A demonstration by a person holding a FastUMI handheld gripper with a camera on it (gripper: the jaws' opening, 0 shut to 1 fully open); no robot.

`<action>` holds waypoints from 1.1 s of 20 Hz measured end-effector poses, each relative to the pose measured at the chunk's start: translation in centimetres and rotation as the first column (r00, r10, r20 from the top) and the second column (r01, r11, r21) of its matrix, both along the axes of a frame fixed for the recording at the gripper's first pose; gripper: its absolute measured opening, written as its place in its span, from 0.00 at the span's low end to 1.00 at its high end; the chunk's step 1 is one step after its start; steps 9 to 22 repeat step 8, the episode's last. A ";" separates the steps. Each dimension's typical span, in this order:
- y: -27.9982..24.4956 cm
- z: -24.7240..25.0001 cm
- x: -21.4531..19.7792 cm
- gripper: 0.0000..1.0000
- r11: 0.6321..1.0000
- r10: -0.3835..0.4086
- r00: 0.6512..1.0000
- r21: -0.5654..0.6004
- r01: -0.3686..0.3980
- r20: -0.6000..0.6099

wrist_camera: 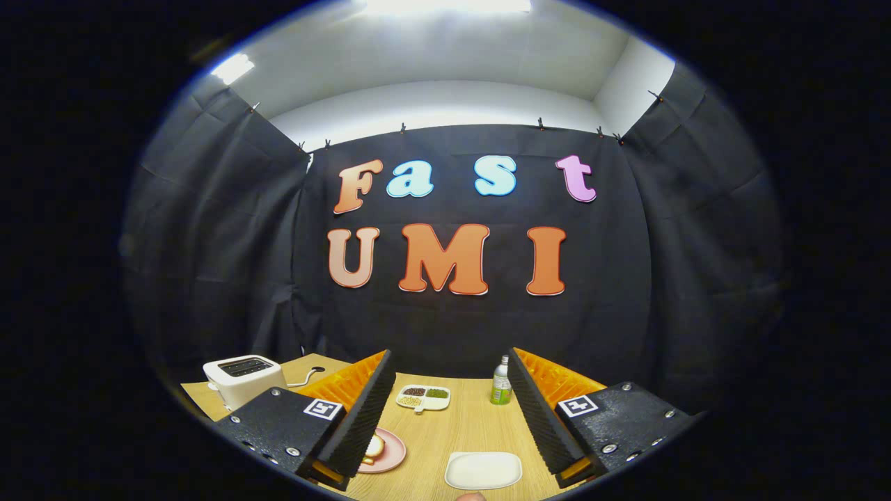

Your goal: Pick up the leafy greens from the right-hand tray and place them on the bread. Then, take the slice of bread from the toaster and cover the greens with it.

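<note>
My gripper (450, 356) is open, held well above the wooden table (459, 424) with nothing between its fingers. Below the left finger, a pink plate (391, 452) carries a slice of bread (374, 447), partly hidden by that finger. A white toaster (243, 379) stands at the table's far left, its top slots dark; I cannot tell whether bread sits in them. A shallow white tray (482, 470) lies near the front, between the fingers and right of the plate. Its surface looks plain white from here.
A white divided dish (423, 398) with brown, yellow and green fillings sits mid-table beyond the plate. A small green bottle (500, 381) stands by the right finger. The toaster's cord (306, 379) trails on the table behind it. Black cloth walls close the booth.
</note>
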State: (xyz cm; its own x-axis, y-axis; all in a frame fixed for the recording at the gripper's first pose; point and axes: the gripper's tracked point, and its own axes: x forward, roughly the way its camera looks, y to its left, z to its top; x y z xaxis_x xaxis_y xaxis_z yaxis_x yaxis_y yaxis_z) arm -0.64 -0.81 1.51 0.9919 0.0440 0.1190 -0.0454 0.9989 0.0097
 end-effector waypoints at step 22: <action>0.0 1.9 -1.2 0.97 1.000 -0.024 0.996 -0.002 0.024 0.081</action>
